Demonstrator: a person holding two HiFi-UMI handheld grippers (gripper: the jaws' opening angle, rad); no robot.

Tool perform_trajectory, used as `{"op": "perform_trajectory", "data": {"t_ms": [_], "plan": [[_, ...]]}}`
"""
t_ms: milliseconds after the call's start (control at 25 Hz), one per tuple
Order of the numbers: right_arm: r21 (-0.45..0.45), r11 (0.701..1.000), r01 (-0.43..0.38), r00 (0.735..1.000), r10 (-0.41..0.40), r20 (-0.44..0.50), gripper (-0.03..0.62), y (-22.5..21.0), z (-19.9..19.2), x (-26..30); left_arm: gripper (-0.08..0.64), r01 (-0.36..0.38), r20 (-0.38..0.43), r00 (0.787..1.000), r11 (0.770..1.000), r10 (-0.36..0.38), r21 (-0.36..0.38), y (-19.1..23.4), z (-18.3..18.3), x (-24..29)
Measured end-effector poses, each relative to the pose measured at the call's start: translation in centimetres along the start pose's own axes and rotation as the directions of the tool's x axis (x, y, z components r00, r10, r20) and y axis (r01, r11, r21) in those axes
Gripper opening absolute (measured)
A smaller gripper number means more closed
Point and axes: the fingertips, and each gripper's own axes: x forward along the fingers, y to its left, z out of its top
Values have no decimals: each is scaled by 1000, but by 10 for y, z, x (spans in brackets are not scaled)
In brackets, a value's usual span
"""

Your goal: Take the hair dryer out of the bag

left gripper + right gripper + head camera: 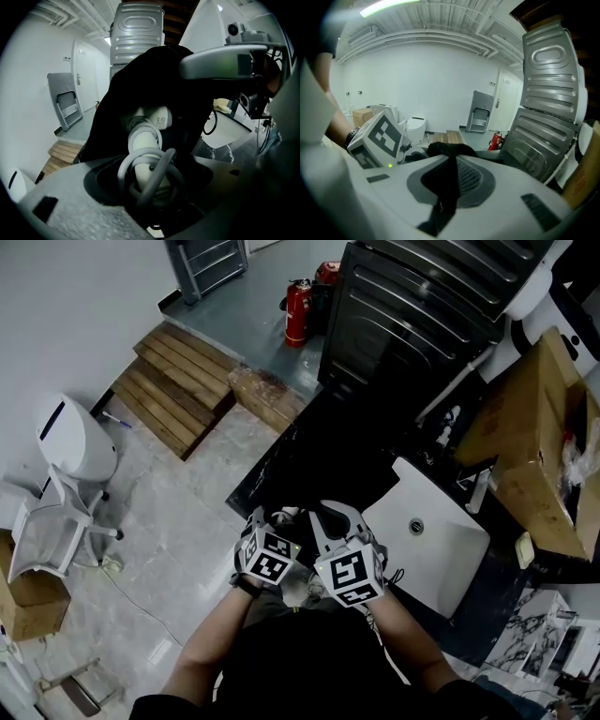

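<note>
Gripping white plastic cord-wrapped hair dryer (146,137) in closed left gripper (151,190). Pinching black fabric bag (448,157) tight in closed right gripper (449,192).

Ahead of the left claw (150,187), the black fabric bag (112,112) swallowed most of the white plastic hair dryer (145,136). Only its handle, wound with grey cord (157,171), and a short stretch of body showed. The print on its round label (161,122) was too small to read. Between the jaws of the right claw (450,185), the bag's pinched fold ran out of sight at the lower edge. In the head view, the square-marked cubes (349,576) hid both claws' jaws.
</note>
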Motion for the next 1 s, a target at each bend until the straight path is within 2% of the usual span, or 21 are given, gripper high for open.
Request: {"op": "perform_trajectory", "data": {"t_ms": [120,400,560,880,1000], "plan": [[4,1000,2,1000,-2,-1,29,-1,-1,1,262,18,-19,1000,1000,-18,5,2,1,0],[6,1000,17,1000,-17,-2,29,1,-1,0,249,48,-15,999,998,-49,-37,6,2,-3],[8,999,34,999,-34,-3,29,-3,-3,-2,245,77,28,997,994,-75,-72,8,11,-11],[-1,999,54,998,-54,-11,29,-7,-7,-3,244,106,97,991,976,-89,-188,14,17,-22],[-8,999,54,998,-54,-11,29,-5,-7,-2,244,111,123,988,974,-88,-199,16,20,-26]]}}
